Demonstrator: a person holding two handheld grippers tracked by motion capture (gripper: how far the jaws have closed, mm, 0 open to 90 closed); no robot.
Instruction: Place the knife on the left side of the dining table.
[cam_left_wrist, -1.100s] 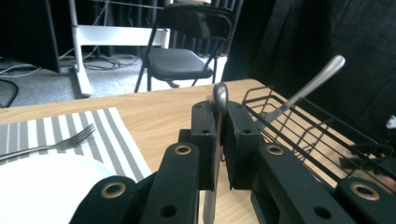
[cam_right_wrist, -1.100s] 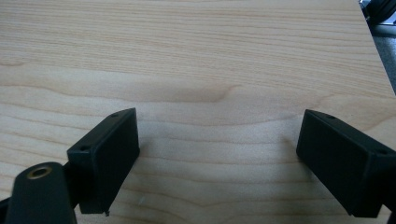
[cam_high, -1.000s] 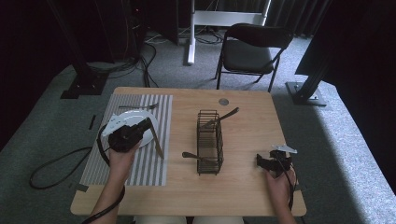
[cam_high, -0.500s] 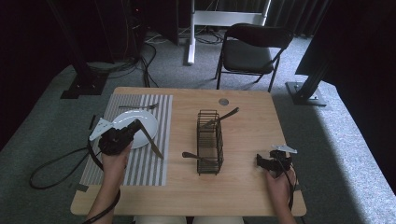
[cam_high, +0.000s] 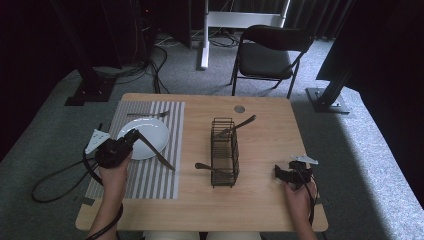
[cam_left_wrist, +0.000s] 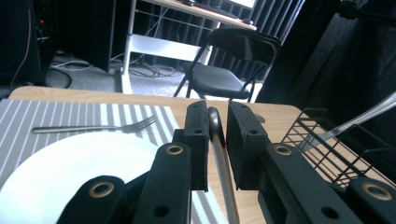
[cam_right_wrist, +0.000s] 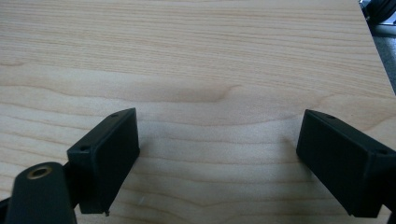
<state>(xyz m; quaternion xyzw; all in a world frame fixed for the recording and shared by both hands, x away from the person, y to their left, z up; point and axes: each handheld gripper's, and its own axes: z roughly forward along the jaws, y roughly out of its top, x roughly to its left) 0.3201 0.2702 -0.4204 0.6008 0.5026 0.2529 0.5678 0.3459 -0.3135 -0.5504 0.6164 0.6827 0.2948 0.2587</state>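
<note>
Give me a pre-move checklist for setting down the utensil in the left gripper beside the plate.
1. Grip: the left gripper has the knife between its jaws, which have just been opening a little; whether the pads press on it: cannot tell.
2. Landing spot: bare striped placemat to the right of the white plate: ok.
3. Knife clear of the plate: it crosses over the plate's right rim in the high view; touching or above: cannot tell.
4. Fork lies beyond the plate, out of the way: ok.
5. Wire basket stands apart from the placemat: ok.
6. Right gripper open over bare table, clear of the work: ok.
</note>
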